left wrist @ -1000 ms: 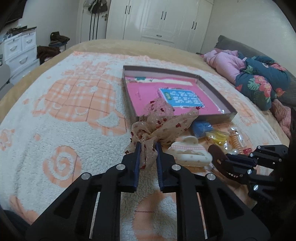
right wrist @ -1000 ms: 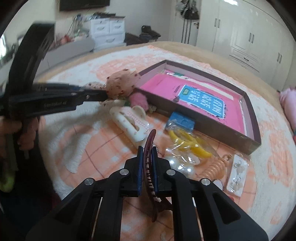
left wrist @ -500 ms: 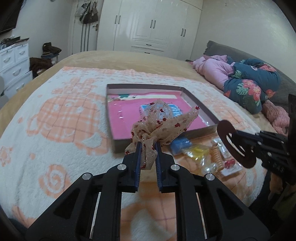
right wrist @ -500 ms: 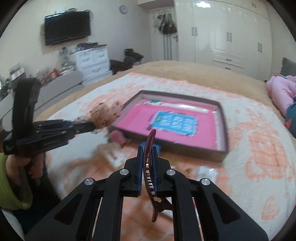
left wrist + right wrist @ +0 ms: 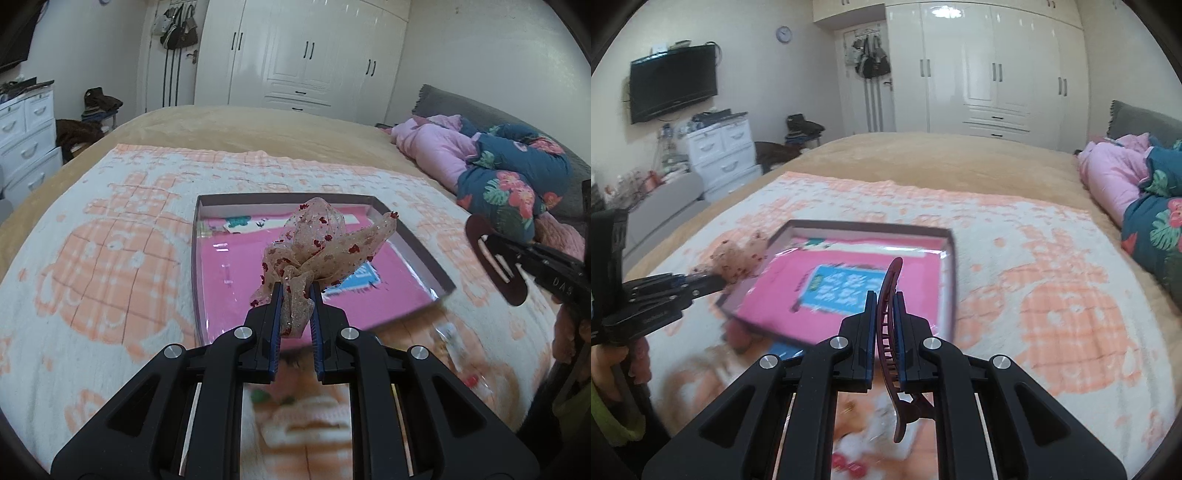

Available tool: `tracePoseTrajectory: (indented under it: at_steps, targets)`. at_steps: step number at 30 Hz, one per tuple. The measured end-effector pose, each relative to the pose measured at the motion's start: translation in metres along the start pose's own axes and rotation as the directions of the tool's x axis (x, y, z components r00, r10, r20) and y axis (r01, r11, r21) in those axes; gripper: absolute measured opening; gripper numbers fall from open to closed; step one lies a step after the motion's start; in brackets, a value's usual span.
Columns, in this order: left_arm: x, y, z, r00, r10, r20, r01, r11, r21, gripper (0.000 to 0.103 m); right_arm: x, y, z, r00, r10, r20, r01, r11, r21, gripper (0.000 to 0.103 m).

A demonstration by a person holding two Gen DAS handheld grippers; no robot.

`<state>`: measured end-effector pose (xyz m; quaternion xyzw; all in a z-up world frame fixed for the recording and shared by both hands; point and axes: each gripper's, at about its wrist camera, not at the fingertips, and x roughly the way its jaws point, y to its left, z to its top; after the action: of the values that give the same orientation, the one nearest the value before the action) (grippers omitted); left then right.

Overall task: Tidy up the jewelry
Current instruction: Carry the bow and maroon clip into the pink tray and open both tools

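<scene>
Both loads airborne above the bed's blanket (image 5: 110, 229). Left gripper (image 5: 294, 295) clamped on the sheer bow (image 5: 317, 247); right gripper (image 5: 885, 299) clamped on the dark red hair clip (image 5: 888, 332). Shallow box (image 5: 951, 258) with pink liner lies just ahead. Advice: lower one at a time, release in separate corners, clear of the near rim; bow fabric may snag on pads.

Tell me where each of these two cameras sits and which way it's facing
Left wrist: rides the left gripper, shut on a sheer bow, facing the pink-lined box and wardrobe; no body part clearly shows.
Right wrist: rides the right gripper, shut on a maroon hair clip, facing the same way; a hand shows at left.
Shared: box, blanket, wardrobe, each other's gripper.
</scene>
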<state>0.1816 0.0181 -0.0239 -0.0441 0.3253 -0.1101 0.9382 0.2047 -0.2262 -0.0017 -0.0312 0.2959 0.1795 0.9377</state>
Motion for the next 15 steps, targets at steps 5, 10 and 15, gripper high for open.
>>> tracePoseTrajectory:
  at_steps: [5, 10, 15]
  targets:
    - [0.022, 0.007, 0.012, 1.0, 0.027, -0.013, -0.027, 0.999, -0.023, 0.008, 0.016, -0.016, 0.016, 0.999, -0.034, 0.007, 0.034, 0.999, 0.008, 0.009]
    - [0.037, 0.015, 0.013, 0.999, 0.048, -0.013, -0.048, 0.998, -0.037, 0.008, 0.034, -0.02, 0.027, 0.999, -0.039, 0.012, 0.038, 0.999, 0.012, 0.009]
    - [0.044, 0.016, 0.01, 0.998, 0.063, -0.011, -0.063, 0.998, -0.021, 0.008, 0.052, -0.017, 0.031, 0.999, -0.032, 0.007, 0.031, 0.999, 0.02, 0.009]
